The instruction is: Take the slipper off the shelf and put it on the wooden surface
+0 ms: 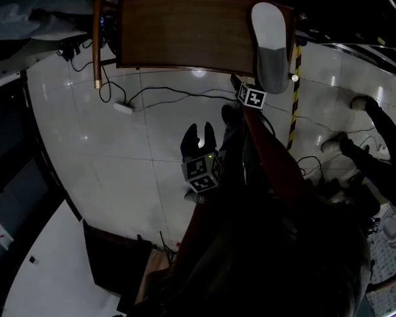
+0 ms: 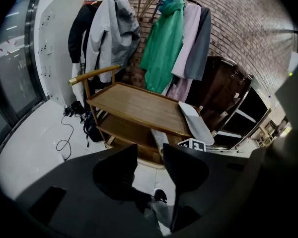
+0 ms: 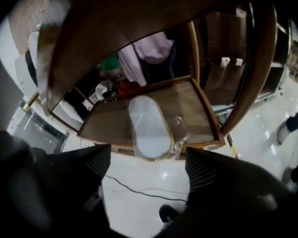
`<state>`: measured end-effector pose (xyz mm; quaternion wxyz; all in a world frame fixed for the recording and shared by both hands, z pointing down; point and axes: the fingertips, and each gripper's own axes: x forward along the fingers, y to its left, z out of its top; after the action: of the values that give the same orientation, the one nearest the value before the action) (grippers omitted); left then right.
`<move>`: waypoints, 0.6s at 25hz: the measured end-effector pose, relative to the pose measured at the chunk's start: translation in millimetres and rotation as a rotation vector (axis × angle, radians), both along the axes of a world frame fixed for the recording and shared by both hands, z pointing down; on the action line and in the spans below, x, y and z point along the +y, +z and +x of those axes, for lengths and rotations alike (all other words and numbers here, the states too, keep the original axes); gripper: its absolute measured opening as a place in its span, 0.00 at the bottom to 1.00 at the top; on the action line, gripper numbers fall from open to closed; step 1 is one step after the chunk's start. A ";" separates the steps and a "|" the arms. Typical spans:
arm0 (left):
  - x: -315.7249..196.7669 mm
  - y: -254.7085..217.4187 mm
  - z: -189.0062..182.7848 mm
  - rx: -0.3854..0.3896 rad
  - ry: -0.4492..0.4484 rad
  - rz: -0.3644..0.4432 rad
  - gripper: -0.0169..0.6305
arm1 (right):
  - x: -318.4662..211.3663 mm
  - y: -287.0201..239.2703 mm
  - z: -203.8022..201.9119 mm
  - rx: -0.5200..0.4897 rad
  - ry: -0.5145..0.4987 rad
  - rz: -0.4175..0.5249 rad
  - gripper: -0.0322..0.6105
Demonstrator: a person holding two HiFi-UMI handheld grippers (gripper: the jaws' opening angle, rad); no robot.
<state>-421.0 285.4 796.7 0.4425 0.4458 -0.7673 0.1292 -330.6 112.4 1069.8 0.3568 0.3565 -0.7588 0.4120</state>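
Observation:
A grey-and-white slipper (image 1: 270, 41) lies sole up on the right end of the wooden top (image 1: 185, 32) of the shelf unit, its near end overhanging the edge. In the right gripper view the slipper (image 3: 149, 128) rests on the wood just beyond my right gripper (image 3: 145, 157), which stands wide open with nothing between its pads. Its marker cube (image 1: 252, 98) shows just below the slipper. My left gripper (image 1: 199, 137) hangs over the white floor, away from the shelf, open and empty. From the left gripper (image 2: 150, 165) the slipper (image 2: 194, 123) shows on the top board.
Another pale slipper-like thing (image 2: 159, 139) lies on the lower shelf. Coats hang on a rack (image 2: 164, 38) against the brick wall. Cables and a power strip (image 1: 123, 107) lie on the tiled floor. Striped tape (image 1: 294, 98) and a person's feet (image 1: 363, 102) are at right.

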 end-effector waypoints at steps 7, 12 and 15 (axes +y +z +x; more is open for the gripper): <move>-44.2 -59.0 15.0 -0.031 0.081 0.052 0.28 | 77.5 -65.1 40.1 -0.052 -0.135 -0.200 0.64; -63.3 -127.7 21.3 -0.047 0.124 0.129 0.28 | 105.0 -185.8 90.6 -0.121 -0.108 -0.143 0.49; -68.0 -158.1 19.3 -0.085 0.193 0.168 0.28 | 81.4 -268.6 72.9 -0.214 -0.105 -0.031 0.47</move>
<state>-401.7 217.4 638.6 0.3561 0.5472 -0.7470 0.1252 -257.7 193.8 801.2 0.3006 0.2646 -0.8036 0.4403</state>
